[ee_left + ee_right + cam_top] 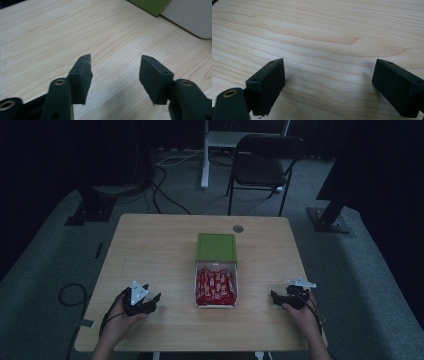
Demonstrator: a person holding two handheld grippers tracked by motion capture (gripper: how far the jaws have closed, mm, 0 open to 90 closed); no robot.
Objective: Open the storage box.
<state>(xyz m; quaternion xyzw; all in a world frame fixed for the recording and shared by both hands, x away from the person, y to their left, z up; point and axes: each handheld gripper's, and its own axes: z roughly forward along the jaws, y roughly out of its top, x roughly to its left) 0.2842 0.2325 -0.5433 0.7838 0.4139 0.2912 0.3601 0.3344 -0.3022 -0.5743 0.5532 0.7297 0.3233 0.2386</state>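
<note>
- Dim room here: we've got grey carpet, a dark folding chair [266, 164] past the table's far edge, and cables trailing over the floor off the far left corner.
- The light wooden table [150, 250] carries everything. A small round grommet [238, 228] sits near its far edge, a bit right of centre.
- Middle of the table: a white box [216, 306] packed with red wrapped snacks [215, 287]. Its green lid [216, 246] lies flat on the far side, touching the box. In the left gripper view we catch a corner of the lid [150, 6] and the box's white wall [192, 17] at the upper right.
- The left gripper [155, 299] is low over the table near the front edge, left of the box and apart from it, pointed toward it. Its jaws are open with bare wood between them [115, 62], nothing held.
- The right gripper [273, 296] is near the front edge on the right side, also apart from the box, pointing at it. Its jaws stand wide open over bare tabletop [328, 65], nothing between them.
- Each one is held in a hand coming in from the front edge.
</note>
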